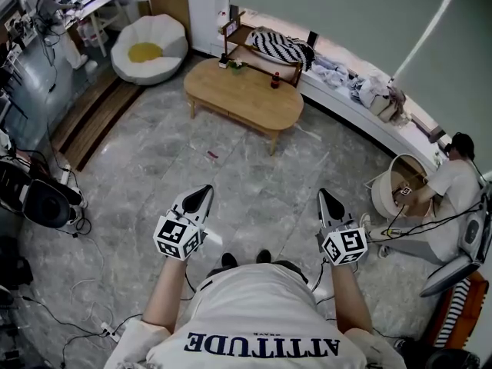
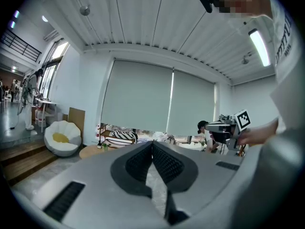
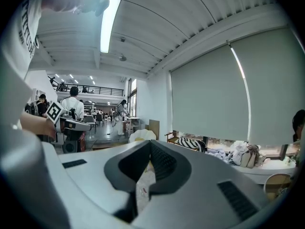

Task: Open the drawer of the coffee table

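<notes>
A grey stone floor is spreading through a big room, with pale blinds hanging closed over the far window. I am standing on this floor and holding both tools out in front of me, almost level.

The coffee table is standing well apart from me, across the open floor, near the far wall. It is a light wooden one with an oval tabletop. Its drawer I cannot make out from here. A small red bottle is standing near the far edge of the tabletop, toward its right end. A little green thing is sitting at the same far edge, more to the left. Just behind the table a low shelf is carrying a striped cushion. To the left of the table a white beanbag chair with a yellow middle is lying on the floor.

My left gripper is pointing toward the table. Its fingers are pressing together at the tips, with nothing between them. My right gripper is doing the same, its fingers meeting at the tips and holding nothing.

At the far right a person is sitting on the floor.
</notes>
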The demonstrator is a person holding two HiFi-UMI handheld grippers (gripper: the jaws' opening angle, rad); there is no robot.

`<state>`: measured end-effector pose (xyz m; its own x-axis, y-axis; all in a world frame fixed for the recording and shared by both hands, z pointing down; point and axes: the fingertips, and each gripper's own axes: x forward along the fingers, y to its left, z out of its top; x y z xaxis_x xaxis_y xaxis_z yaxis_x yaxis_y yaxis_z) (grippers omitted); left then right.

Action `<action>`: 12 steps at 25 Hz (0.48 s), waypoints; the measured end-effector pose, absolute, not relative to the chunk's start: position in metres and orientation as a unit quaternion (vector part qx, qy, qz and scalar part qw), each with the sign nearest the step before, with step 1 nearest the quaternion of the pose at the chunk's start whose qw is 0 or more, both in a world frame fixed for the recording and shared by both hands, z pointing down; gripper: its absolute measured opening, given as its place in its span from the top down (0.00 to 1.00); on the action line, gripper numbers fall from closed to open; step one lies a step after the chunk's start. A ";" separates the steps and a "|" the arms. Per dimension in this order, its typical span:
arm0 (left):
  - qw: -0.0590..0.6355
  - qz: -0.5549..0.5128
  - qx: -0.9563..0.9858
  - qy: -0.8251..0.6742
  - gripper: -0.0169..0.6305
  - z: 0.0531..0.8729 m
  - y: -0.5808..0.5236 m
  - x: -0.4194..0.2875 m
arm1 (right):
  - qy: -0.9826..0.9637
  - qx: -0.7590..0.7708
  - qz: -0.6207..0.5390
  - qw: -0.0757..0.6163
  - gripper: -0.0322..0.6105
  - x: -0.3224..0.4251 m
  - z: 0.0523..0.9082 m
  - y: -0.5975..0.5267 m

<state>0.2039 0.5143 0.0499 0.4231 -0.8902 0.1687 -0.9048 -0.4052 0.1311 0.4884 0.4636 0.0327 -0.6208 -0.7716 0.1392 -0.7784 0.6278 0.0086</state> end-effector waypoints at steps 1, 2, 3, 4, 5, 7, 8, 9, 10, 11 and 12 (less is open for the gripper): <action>0.102 0.036 0.838 -0.535 0.94 0.051 0.516 0.202 | -0.900 0.431 0.026 0.066 0.92 0.486 0.034 0.466; 0.104 0.037 0.839 -0.533 0.94 0.053 0.517 0.201 | -0.900 0.430 0.026 0.068 0.92 0.484 0.034 0.468; 0.105 0.038 0.840 -0.531 0.94 0.055 0.518 0.200 | -0.899 0.431 0.026 0.070 0.92 0.482 0.035 0.469; 0.107 0.039 0.841 -0.529 0.94 0.057 0.520 0.198 | -0.899 0.431 0.025 0.072 0.92 0.480 0.037 0.471; 0.109 0.039 0.842 -0.527 0.94 0.060 0.521 0.197 | -0.898 0.433 0.025 0.073 0.92 0.479 0.038 0.472; 0.112 0.040 0.844 -0.523 0.94 0.065 0.525 0.193 | -0.895 0.438 0.027 0.074 0.92 0.476 0.041 0.475; 0.114 0.041 0.845 -0.522 0.94 0.068 0.527 0.191 | -0.894 0.441 0.028 0.075 0.92 0.475 0.042 0.477; 0.115 0.041 0.845 -0.520 0.94 0.070 0.528 0.189 | -0.893 0.443 0.029 0.076 0.92 0.474 0.043 0.478; 0.117 0.042 0.846 -0.519 0.94 0.071 0.530 0.186 | -0.892 0.445 0.029 0.077 0.92 0.472 0.043 0.480; 0.119 0.042 0.846 -0.517 0.94 0.072 0.531 0.184 | -0.891 0.446 0.028 0.077 0.92 0.471 0.042 0.481; 0.120 0.042 0.847 -0.516 0.94 0.072 0.533 0.181 | -0.890 0.448 0.028 0.078 0.92 0.468 0.042 0.483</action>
